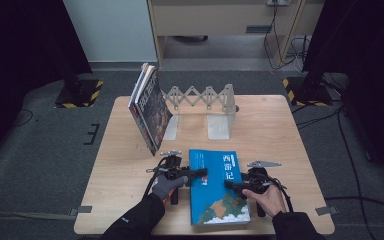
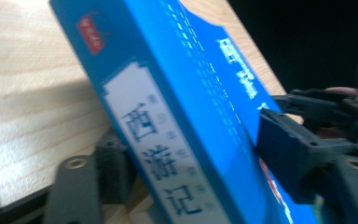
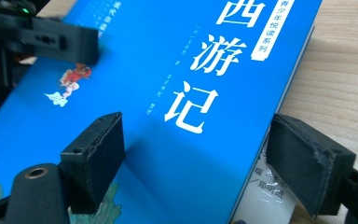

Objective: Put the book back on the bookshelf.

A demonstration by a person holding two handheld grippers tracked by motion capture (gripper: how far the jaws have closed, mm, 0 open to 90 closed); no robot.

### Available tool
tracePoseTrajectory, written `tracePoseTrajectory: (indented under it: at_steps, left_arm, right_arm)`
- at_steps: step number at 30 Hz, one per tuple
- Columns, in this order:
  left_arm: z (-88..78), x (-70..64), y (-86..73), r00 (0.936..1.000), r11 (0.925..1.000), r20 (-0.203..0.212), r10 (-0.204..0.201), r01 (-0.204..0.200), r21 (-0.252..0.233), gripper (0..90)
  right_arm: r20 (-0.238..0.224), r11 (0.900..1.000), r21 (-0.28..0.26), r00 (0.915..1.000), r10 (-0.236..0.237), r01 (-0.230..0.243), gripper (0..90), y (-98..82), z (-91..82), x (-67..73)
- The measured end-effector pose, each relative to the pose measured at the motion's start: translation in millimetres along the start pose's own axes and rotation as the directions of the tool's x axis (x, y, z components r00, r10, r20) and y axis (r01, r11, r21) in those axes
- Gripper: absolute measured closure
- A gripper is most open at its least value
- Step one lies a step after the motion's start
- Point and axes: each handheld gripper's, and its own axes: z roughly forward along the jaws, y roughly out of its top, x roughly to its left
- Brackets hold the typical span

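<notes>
Blue book (image 1: 217,187) is lying on the wood-grain table (image 1: 125,165), near the front edge, glossy cover up with white characters. Its long axis is running front to back, title end pointing toward the white bookend rack (image 1: 205,102) at the far side. Rectangular, fairly thick; spine is carrying a pale label panel, seen in the left gripper view.

Left gripper (image 1: 200,173) is straddling the spine edge: one black rubbery pad (image 2: 286,149) is sitting on the cover, the other is under the spine side, book edge tilting up off the table there. Looks like a pinch on the book.

Right gripper (image 1: 228,184) is spread across the opposite long edge, one blocky pad (image 3: 98,149) resting on the cover, the other (image 3: 307,158) standing off beside the page edge.

Two more books (image 1: 149,107) are leaning against the rack, slanting left.
</notes>
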Motion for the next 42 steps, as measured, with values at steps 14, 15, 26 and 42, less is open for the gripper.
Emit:
tracePoseTrajectory:
  at_steps: [14, 15, 26, 42]
  left_arm:
    - [-1.0, -12.1, 5.5, 0.9991, 0.9979, 0.035, 0.025, -0.027, 0.059, 47.0]
    - [-1.8, -13.7, 5.5, 0.9991, 0.9978, 0.03, 0.032, -0.033, 0.058, 47.5]
    - [-9.7, -24.8, 8.2, 0.9994, 0.9978, 0.028, 0.021, -0.022, 0.063, 51.9]
    - [-29.1, -44.8, 26.6, 0.9955, 0.9964, 0.047, 0.082, -0.082, 0.017, 58.2]
  right_arm:
    - [-0.021, 1.0, 0.008, 0.9994, -0.029, 0.029, 20.9, 2.1, 1.1, 0.9]
    - [-0.024, 1.0, 0.008, 0.9993, -0.027, 0.028, 21.0, 2.3, 1.0, 0.9]
    - [-0.057, 1.0, 0.001, 0.9981, -0.021, 0.021, 24.1, 3.3, -2.7, -1.1]
    - [-0.092, 0.996, -0.081, 0.995, -0.039, 0.032, 34.1, 11.3, -12.3, 1.3]
